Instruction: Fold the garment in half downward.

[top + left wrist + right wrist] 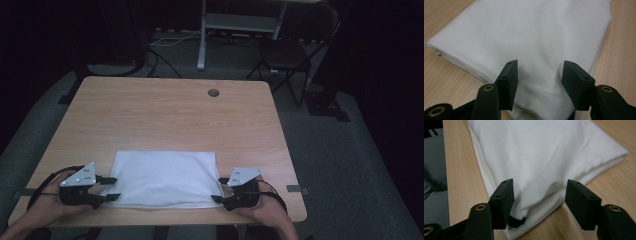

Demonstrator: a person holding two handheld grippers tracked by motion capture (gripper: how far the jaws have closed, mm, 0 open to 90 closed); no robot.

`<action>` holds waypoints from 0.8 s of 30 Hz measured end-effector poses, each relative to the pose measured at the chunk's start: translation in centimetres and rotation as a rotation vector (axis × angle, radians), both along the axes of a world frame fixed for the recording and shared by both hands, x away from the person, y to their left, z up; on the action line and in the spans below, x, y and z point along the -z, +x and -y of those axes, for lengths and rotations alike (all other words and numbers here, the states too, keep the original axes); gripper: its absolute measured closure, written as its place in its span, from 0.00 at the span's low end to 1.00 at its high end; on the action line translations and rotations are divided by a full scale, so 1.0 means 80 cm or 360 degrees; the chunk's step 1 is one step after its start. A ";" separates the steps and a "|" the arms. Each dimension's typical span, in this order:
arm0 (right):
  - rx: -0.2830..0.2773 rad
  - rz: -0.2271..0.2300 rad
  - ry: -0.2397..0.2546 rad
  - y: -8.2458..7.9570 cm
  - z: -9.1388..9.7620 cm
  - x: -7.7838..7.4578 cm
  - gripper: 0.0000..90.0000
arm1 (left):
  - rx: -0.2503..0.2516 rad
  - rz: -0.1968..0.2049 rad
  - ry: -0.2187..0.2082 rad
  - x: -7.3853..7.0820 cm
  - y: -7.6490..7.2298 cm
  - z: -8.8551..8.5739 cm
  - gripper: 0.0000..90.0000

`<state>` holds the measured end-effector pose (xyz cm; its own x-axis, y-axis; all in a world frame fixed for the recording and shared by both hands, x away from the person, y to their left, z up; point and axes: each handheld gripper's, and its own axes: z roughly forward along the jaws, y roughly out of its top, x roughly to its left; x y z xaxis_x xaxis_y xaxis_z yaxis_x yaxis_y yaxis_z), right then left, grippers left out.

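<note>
Right now the folded white cloth (162,177) lies flat on the wooden table (170,115), close to the near edge, and it is between my two claws. My left gripper (111,188) stands at the left short end of the cloth, and my right gripper (219,189) stands at the right short end; both point inward, toward each other. So the cloth lies ahead of each claw, not beside it.

The long axis of the cloth runs from left to right, parallel to the near table edge. It points from one claw to the other one. Both hands are about equally near, each at its own end.

In the left gripper view the cloth (529,40) corner sits between and under the two black jaws, which stand well apart with a clear gap, and they press on nothing. In the right gripper view it is the same: the jaws are spread over the near corner of the cloth (541,157), where the folded layers show at the edge, and nothing is pinched.

I judge that the coming move depends on each claw meeting its own corner at the same time.
</note>
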<state>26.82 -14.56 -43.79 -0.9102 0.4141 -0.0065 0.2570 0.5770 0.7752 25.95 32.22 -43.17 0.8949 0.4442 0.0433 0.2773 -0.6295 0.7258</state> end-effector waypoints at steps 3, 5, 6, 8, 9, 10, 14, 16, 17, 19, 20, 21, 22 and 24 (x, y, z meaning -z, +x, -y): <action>-0.0001 0.0017 0.0049 0.000 -0.001 -0.006 0.42 | -0.0013 -0.0009 -0.0022 0.000 0.001 -0.002 0.46; -0.0006 0.0025 0.0063 0.001 -0.003 -0.008 0.41 | -0.0014 -0.0013 -0.0027 -0.001 0.000 -0.003 0.46; -0.0004 0.0023 0.0061 0.002 -0.004 -0.008 0.41 | -0.0012 -0.0010 -0.0023 -0.001 0.000 -0.003 0.46; -0.0005 0.0017 0.0053 0.003 -0.007 -0.007 0.41 | -0.0012 -0.0005 -0.0020 0.000 -0.001 -0.004 0.46; -0.0004 0.0012 0.0042 0.003 -0.008 -0.005 0.41 | -0.0014 -0.0009 -0.0019 0.001 -0.002 -0.004 0.46; -0.0005 0.0011 0.0036 0.003 -0.009 -0.004 0.41 | -0.0019 -0.0017 -0.0026 0.001 -0.003 -0.005 0.46; -0.0011 -0.0013 -0.0002 0.002 -0.014 0.003 0.41 | -0.0023 -0.0024 -0.0038 0.003 -0.003 -0.006 0.45; -0.0004 -0.0022 -0.0008 0.002 -0.015 0.005 0.41 | -0.0022 -0.0019 -0.0021 0.003 -0.002 -0.004 0.45; -0.0006 -0.0021 -0.0008 0.002 -0.015 0.005 0.41 | -0.0016 -0.0016 -0.0015 0.002 -0.001 -0.003 0.45; -0.0008 -0.0024 -0.0014 0.003 -0.015 0.005 0.41 | -0.0012 -0.0019 -0.0010 0.002 0.001 -0.002 0.45; -0.0001 -0.0033 -0.0019 0.003 -0.016 0.005 0.41 | -0.0015 -0.0016 -0.0005 0.002 0.002 -0.001 0.45; -0.0003 -0.0033 -0.0020 0.004 -0.016 0.005 0.41 | -0.0013 -0.0014 -0.0002 0.002 0.003 -0.001 0.45; -0.0004 -0.0032 -0.0024 0.005 -0.016 0.005 0.41 | -0.0018 -0.0020 -0.0004 0.002 0.003 -0.001 0.45; 0.0005 -0.0037 -0.0028 0.007 -0.016 0.005 0.41 | -0.0017 -0.0022 -0.0009 0.003 0.006 0.000 0.45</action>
<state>27.34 -13.26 -44.21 -0.9090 0.4167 0.0072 0.2763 0.5897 0.7589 26.40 32.19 -43.38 0.8906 0.4539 0.0284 0.2942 -0.6225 0.7253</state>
